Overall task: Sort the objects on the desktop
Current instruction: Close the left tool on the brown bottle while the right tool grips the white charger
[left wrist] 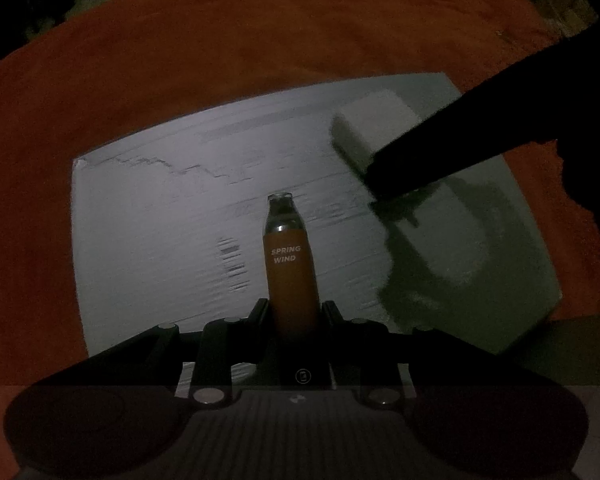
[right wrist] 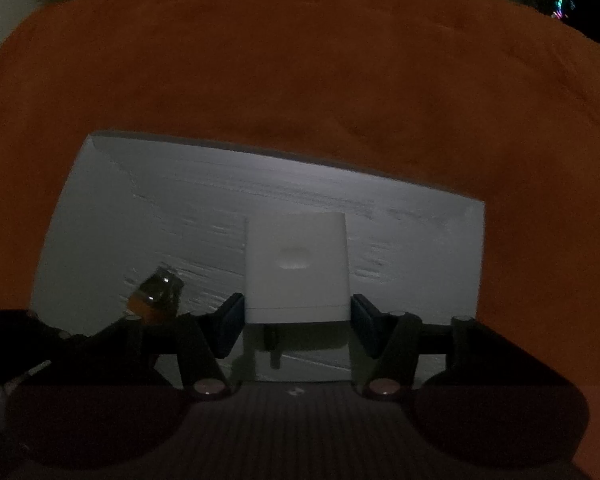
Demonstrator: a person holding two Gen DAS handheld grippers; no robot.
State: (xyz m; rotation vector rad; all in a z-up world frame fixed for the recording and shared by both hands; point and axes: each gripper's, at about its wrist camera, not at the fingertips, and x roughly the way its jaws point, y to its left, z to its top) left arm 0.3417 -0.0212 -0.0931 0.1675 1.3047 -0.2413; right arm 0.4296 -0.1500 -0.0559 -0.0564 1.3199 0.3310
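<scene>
An orange "SPRING WIND" bottle (left wrist: 290,268) with a clear cap points away from me, held between the fingers of my left gripper (left wrist: 294,312), which is shut on it above a white board (left wrist: 152,220). My right gripper (right wrist: 298,312) is shut on a white charger block (right wrist: 298,264), whose plug prongs show beneath it. In the left wrist view the charger (left wrist: 370,124) sits at the board's far right with the dark right gripper on it. In the right wrist view the bottle's cap (right wrist: 158,288) shows at the lower left.
The white board (right wrist: 420,248) lies on an orange-red cloth (left wrist: 260,40) that covers the whole surface. The room is dim. Dark furniture and coloured lights stand beyond the cloth's far edge (right wrist: 562,4).
</scene>
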